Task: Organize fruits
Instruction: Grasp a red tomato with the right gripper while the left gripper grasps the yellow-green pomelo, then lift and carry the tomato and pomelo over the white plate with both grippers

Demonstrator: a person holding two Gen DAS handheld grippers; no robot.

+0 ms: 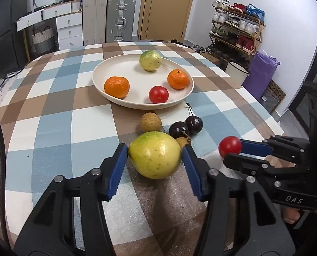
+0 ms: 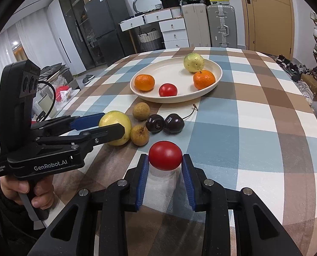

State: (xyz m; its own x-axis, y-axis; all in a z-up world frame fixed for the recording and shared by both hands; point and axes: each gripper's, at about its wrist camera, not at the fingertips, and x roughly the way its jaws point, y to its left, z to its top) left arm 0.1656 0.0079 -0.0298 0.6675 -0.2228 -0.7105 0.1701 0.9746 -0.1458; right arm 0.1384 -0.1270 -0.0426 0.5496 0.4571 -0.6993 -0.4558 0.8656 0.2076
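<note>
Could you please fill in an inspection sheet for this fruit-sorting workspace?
Surface: table under a checked cloth.
Job's things: plate holding two oranges, a tomato and a green-yellow fruit; off the plate, two dark cherries and two small brown fruits.
Clutter: nothing seen on the table.
Grippers: left hand-held gripper closed on a big green-yellow fruit; right hand-held gripper shut on a red tomato.
Cables: black cable at the left edge.
Surroundings: suitcases, drawers, door, shoe rack, fridge.
</note>
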